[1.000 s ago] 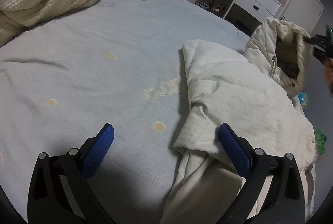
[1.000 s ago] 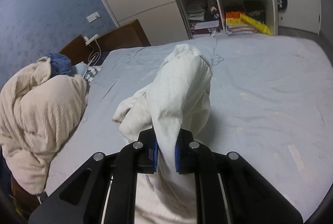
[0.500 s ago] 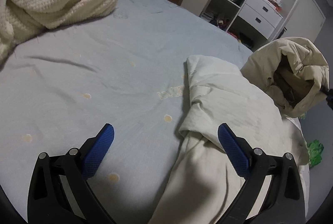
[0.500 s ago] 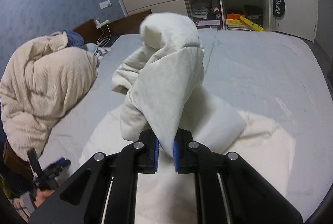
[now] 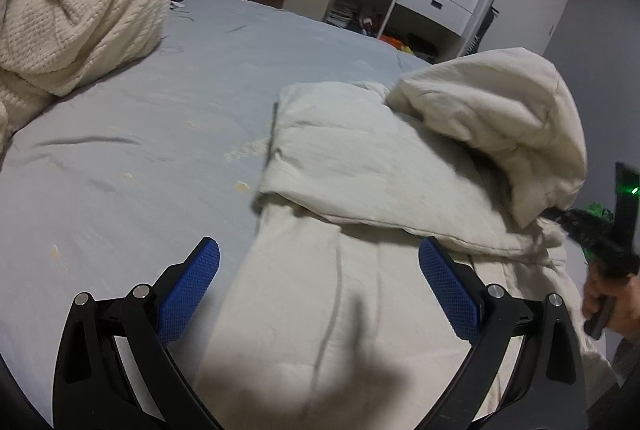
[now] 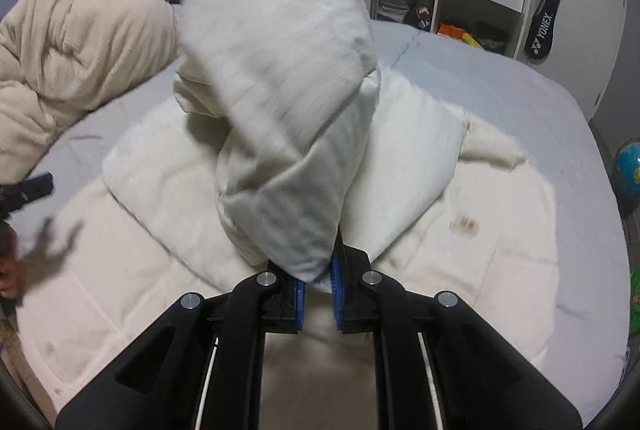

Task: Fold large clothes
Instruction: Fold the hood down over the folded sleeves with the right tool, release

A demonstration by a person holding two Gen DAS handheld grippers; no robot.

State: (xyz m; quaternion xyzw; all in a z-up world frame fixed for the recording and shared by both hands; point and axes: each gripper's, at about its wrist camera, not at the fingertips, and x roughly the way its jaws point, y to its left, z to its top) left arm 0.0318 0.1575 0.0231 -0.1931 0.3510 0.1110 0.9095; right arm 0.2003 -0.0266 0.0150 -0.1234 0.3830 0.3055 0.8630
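Folding a cream padded coat [image 6: 400, 158] on the bed [image 5: 160, 134].
Right hand-held gripper [image 6: 318, 288] clamps a lifted coat fold; left hand-held gripper [image 5: 320, 294] hovers agape, empty.

Left hand-held gripper [image 5: 319, 272], black frame, blue textured pads [image 5: 449, 294], silver screws, right hand-held gripper [image 6: 317, 288] alike
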